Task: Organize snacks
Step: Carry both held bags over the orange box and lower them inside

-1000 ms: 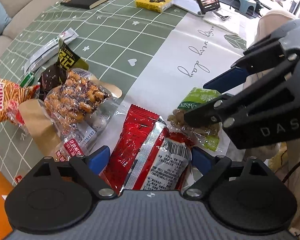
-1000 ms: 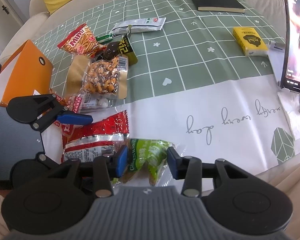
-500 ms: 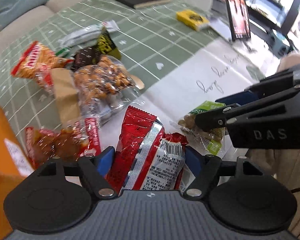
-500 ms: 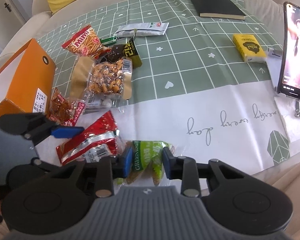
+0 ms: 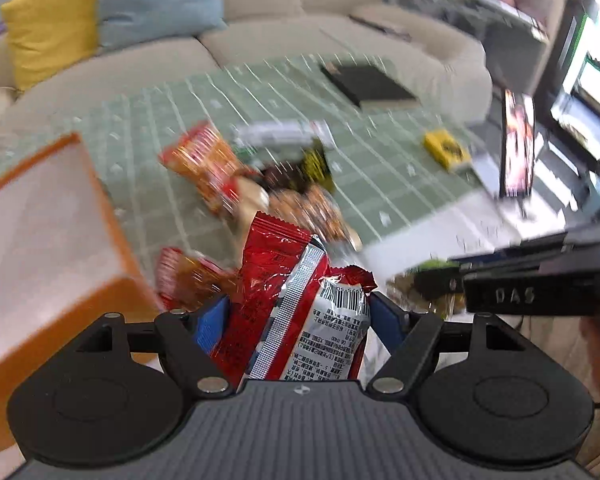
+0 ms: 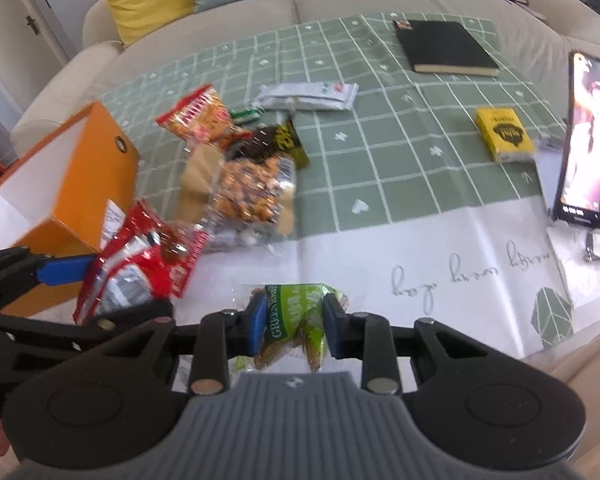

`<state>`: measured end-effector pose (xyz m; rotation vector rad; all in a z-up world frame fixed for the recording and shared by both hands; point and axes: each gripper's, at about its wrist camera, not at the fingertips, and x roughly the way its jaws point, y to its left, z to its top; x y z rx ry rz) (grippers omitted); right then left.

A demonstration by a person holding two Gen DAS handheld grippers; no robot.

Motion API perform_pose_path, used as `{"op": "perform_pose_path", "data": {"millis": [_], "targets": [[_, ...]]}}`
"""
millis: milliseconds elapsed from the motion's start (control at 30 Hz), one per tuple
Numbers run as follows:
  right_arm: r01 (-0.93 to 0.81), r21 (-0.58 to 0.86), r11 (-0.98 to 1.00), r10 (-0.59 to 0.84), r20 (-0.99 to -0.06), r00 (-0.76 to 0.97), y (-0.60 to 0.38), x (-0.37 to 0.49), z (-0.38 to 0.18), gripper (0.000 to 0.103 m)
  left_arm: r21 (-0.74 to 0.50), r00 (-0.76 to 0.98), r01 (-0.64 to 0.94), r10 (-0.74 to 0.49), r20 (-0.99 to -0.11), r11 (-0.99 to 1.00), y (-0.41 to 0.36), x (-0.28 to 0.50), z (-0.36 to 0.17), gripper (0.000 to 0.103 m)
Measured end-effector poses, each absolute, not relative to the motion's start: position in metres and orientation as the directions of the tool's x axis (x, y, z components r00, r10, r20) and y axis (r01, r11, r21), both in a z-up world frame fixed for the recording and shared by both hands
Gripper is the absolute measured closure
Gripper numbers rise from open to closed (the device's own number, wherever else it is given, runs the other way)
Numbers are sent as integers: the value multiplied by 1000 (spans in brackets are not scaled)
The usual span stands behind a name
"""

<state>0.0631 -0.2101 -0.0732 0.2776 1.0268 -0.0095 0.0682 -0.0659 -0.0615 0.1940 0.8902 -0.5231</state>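
Left tongs (image 5: 296, 316) clamp red pack (image 5: 300, 300), right tongs (image 6: 294, 326) pinch green pack (image 6: 296, 312); both lifted, likely bound for orange box (image 6: 60, 184).

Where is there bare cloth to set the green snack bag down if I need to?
Bare white strip ahead of the right tool, running to the cursive lettering. Also open green grid between the black notebook, yellow box and phone. Crowded: the snack pile beside the orange box, where the left tool carries the red packet.
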Motion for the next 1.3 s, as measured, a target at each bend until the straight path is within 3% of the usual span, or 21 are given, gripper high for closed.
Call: {"op": "perform_pose_path", "data": {"millis": [233, 400, 633, 933, 1300], "targets": [[-11, 251, 968, 207, -771, 602, -173, 79, -24, 77, -39, 647, 357, -277, -710, 933, -16, 78, 1, 16], [-153, 254, 955, 292, -721, 628, -132, 103, 11, 77, -56, 682, 216, -192, -705, 975, 31, 92, 26, 16], [-334, 215, 918, 385, -683, 620, -54, 136, 36, 77, 34, 688, 39, -2, -725, 999, 95, 114, 35, 16], [-450, 213, 867, 455, -707, 541, 25, 179, 18, 78, 73, 596, -50, 88, -798, 996, 144, 147, 7, 16], [-455, 175, 873, 390, -810, 437, 69, 223, -38, 78, 147, 487, -29, 142, -862, 989, 158, 171, -39, 16]]}}
